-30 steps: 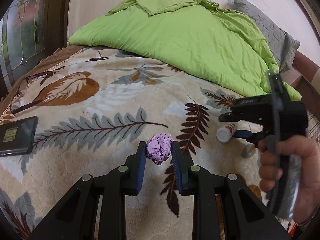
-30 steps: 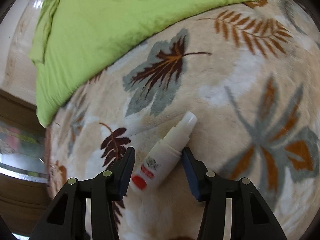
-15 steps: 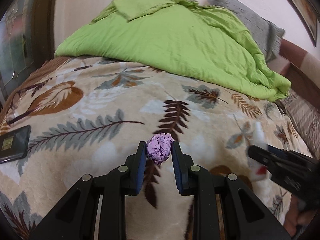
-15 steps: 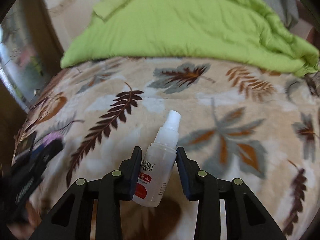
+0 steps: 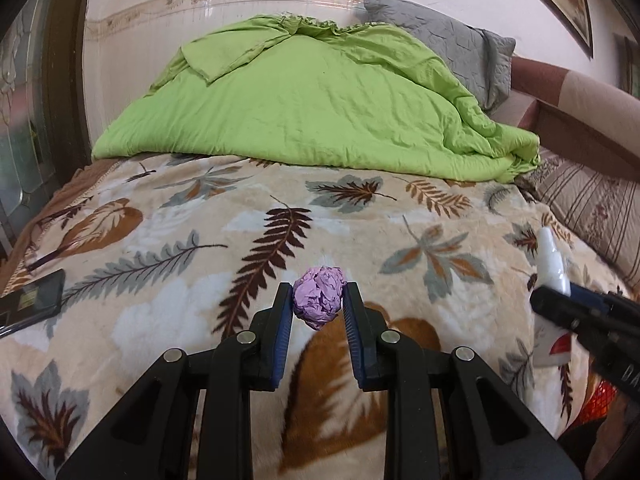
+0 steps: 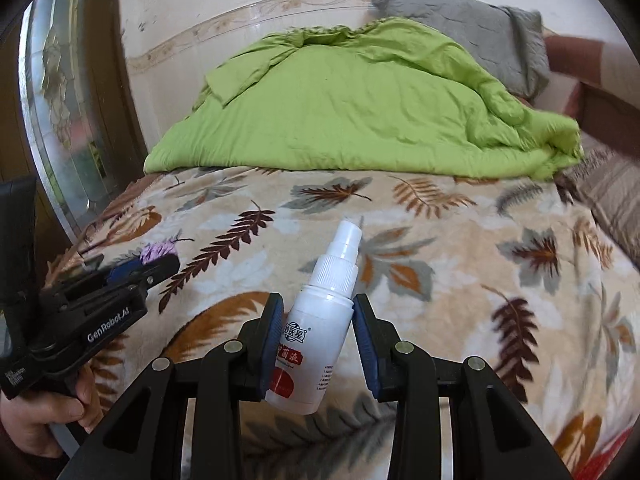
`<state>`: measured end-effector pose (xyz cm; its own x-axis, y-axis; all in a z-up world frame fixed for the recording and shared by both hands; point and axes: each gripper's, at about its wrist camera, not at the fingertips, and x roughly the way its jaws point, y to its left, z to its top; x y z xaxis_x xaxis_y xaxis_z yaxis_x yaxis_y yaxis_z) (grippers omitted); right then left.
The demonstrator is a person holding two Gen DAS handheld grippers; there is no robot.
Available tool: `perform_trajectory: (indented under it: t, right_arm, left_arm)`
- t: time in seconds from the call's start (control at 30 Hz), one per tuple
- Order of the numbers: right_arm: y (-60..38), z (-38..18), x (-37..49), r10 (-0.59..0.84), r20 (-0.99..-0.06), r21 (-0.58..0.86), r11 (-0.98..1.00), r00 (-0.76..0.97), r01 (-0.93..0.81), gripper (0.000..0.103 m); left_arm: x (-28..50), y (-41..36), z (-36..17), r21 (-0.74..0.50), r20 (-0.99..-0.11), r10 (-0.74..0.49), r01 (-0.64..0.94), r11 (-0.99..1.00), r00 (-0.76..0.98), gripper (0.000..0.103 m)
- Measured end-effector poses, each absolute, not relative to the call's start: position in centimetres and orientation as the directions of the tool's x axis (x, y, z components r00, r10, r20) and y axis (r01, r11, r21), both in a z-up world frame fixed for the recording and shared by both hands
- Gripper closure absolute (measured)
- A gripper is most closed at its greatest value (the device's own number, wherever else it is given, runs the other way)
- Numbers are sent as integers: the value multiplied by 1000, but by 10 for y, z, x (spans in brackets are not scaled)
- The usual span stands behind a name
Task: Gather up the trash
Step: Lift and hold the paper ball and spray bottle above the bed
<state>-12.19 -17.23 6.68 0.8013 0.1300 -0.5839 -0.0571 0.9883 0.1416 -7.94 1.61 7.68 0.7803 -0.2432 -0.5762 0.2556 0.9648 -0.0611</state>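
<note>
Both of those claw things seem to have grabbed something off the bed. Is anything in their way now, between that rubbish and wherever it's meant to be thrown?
Nothing blocks the grips: the left gripper is clamped on the purple paper ball, the right gripper on the white spray bottle, both above the leaf-patterned blanket. No bin is in view, so the way there cannot be judged.

A crumpled purple paper ball [image 5: 319, 298], about as wide as the gap it fills, sits pinched between two blue-padded jaws, raised above the bed. A white spray bottle [image 6: 316, 332] with red label print and a clear cap is clamped at its body, nozzle tilted up and away to the far right.
</note>
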Motion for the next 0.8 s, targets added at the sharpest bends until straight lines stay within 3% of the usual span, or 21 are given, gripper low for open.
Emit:
perform_trajectory:
  t: [0.4,0.8]
  right_arm:
    - [-192,70,-146,172,-549,229,972,818,-51,65]
    - [-196,68,-145,161,-556,229,973,816,-36,65]
  left_arm:
    - [-124,-10,78,118,-520,-167,265,957,837,79]
    - [-111,-7,70,97,-536,-174,265,960,826,79]
